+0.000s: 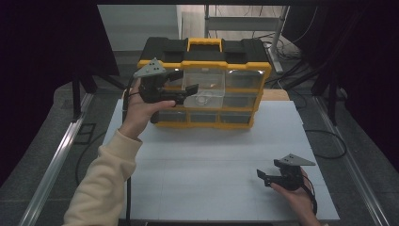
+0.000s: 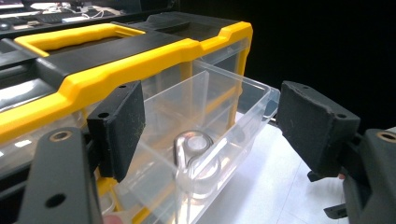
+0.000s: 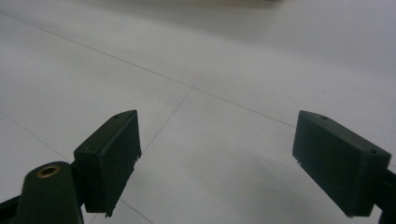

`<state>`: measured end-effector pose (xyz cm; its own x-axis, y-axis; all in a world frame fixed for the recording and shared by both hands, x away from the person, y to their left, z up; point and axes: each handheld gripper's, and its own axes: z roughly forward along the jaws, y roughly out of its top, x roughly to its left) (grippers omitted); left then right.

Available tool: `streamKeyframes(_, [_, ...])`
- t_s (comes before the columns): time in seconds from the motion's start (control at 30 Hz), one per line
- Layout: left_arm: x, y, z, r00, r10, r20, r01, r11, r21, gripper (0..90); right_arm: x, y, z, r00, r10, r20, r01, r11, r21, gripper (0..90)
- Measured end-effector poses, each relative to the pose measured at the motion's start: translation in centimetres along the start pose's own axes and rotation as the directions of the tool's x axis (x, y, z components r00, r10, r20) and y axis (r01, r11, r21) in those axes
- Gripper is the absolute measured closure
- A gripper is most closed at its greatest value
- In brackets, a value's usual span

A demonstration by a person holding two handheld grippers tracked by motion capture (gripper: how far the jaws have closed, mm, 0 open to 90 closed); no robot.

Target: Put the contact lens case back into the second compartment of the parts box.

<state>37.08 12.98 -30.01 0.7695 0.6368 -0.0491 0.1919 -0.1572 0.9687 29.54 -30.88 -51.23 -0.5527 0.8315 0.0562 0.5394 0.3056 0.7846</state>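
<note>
Dark room w/ black curtains either side, cables on floor behind; white tabletop (image 1: pixel 221 160) w/ faint seam lines, metal rails along both edges.

Yellow-and-black parts organizer (image 1: pixel 207 84) standing at far centre of table, yellow carry handle (image 1: pixel 204 44) on top, rows of clear drawers across front. One clear plastic drawer (image 1: pixel 203 89) in upper row pulled out toward near side, sticking out past the yellow frame. Seen in left gripper view: drawer (image 2: pixel 205 130) transparent, divider wall inside, rounded clear pull tab (image 2: pixel 194 151) on its front, contents not readable through glare.

Left gripper (image 1: pixel 181 88) held up at organizer front, left of the pulled drawer, grey three-cornered plate on top, cream sleeve (image 1: pixel 106 183) and hand (image 1: pixel 139 110) coming up from bottom left. Jaws spread wide. In left gripper view, left gripper (image 2: pixel 210 128) w/ drawer front corner between the two black pads (image 2: pixel 122 123), gap visible each side, pads not pressing on plastic. So: not gripping, drawer loose between jaws.

Right gripper (image 1: pixel 264 176) low at near right of table, well apart from organizer, resting in hand (image 1: pixel 301 197) just above tabletop, pointing left. Right gripper view: right gripper (image 3: pixel 217 158) w/ jaws wide apart, nothing between, bare white table (image 3: pixel 196 60) w/ thin crossing seam lines ahead. Pads dark, bit dusty on edges.

Drawers below the pulled one all pushed in flush.
</note>
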Motion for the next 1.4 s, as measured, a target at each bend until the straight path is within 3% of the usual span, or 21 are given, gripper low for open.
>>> streamKeyframes(0.4, [-0.6, -2.2, -1.6, 0.9997, -0.010, 0.021, 0.011, 0.9994, -0.032, 24.7, 0.0, 0.0, 0.1, 1.0000, -0.004, 0.002, 0.004, 1.000, 0.004, 15.4])
streamKeyframes(0.63, [-1.3, -3.3, -2.0, 0.9992, -0.009, 0.039, 0.010, 0.9996, -0.025, 24.9, 0.1, 0.0, 0.1, 1.0000, -0.005, 0.006, 0.005, 1.000, 0.006, 15.4])
streamKeyframes(1.0, [-2.1, -5.2, -1.8, 0.9980, -0.014, 0.062, 0.014, 0.9999, 0.000, 24.1, 0.1, 0.0, 0.1, 1.0000, -0.006, 0.008, 0.006, 1.000, 0.008, 15.5])
streamKeyframes(1.4, [-3.3, -5.6, -1.5, 0.9952, 0.017, 0.097, -0.018, 0.9998, 0.007, 25.3, 0.1, -0.1, 0.1, 0.9999, -0.007, 0.008, 0.007, 1.000, 0.009, 15.4])
